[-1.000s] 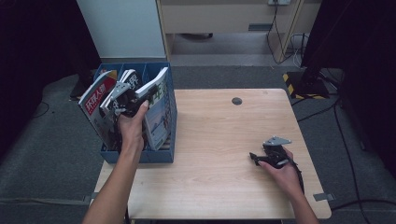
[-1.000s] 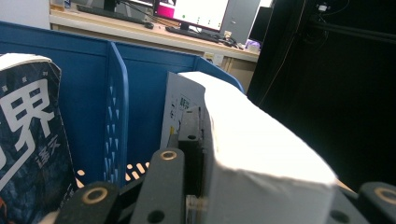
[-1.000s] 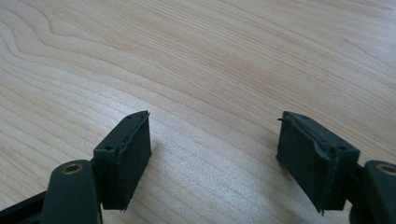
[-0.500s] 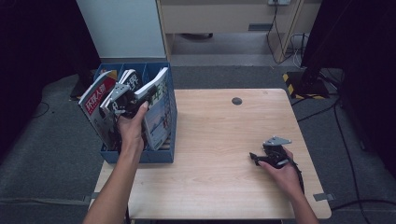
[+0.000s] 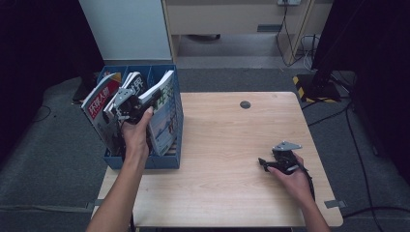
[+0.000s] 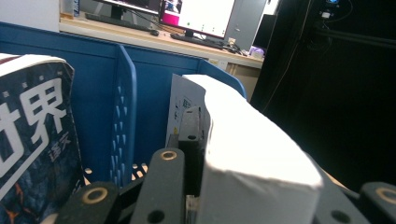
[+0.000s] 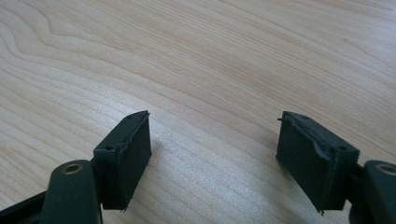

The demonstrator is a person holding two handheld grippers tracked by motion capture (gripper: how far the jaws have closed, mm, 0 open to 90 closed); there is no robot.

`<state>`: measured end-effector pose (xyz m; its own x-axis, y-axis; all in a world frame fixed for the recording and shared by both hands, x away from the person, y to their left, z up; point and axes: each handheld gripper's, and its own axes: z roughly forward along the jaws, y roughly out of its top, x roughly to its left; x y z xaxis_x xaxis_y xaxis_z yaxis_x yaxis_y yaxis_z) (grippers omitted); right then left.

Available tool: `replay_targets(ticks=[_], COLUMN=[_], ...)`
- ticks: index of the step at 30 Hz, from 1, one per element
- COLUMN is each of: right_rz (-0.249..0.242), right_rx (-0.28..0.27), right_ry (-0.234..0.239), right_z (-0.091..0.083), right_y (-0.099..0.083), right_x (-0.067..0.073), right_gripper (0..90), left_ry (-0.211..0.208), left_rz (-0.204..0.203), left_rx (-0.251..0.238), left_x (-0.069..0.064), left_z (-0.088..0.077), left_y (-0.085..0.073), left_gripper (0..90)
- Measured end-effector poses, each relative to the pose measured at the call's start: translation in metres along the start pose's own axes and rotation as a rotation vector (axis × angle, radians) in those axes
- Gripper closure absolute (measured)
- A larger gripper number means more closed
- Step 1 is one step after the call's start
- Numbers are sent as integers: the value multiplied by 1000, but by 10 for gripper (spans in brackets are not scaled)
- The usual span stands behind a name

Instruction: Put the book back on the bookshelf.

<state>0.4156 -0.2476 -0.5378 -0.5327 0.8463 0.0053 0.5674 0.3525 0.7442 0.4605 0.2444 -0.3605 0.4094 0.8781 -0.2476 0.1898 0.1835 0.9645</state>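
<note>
A: Left gripper (image 5: 126,107) is up over the blue file box (image 5: 145,162), jaws clamped on the thick white-edged magazine (image 6: 243,154) in the right-hand compartment. Look along the left gripper view: that page block is pinched between the black jaws, top edge bowing over.

B: So the magazine sits half in its slot, leaning, with the red-covered one (image 5: 99,104) and the dark-covered one (image 6: 32,154) in the compartments beside it.

A: Right. My worry is the grip. It has the top of a floppy stack, so some pages could slip out and fan if the lift comes at an angle.

B: And the divider (image 6: 123,121)?

A: Just beside it. A tilted pull could snag the cover there and drag the whole box, which already hangs over the table (image 5: 232,140) edge.

B: The other hand?

A: Right gripper (image 7: 212,154) rests low over bare wood, jaws apart, nothing between them. Well away, so it can't steady the box.
</note>
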Motion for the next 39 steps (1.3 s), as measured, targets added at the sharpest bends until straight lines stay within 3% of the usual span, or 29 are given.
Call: replay_targets(ticks=[13,25,29,35,39], right_rz=[0,0,1,2,5], right_rx=[0,0,0,0,0], right_ry=[0,0,-1,-1,0], right_z=[0,0,0,0,0], right_y=[0,0,0,0,0], right_x=[0,0,0,0,0], right_gripper=[259,260,261,261,261], left_ry=[-29,-25,-20,-10,16], left_rz=[29,37,22,-35,-17], left_rx=[-38,-53,-41,-2,40], left_x=[-1,4,6,12,15], left_z=[-1,5,4,-2,-8], left_y=[-2,-11,-10,-7,-4], left_gripper=[717,714,714,712,715])
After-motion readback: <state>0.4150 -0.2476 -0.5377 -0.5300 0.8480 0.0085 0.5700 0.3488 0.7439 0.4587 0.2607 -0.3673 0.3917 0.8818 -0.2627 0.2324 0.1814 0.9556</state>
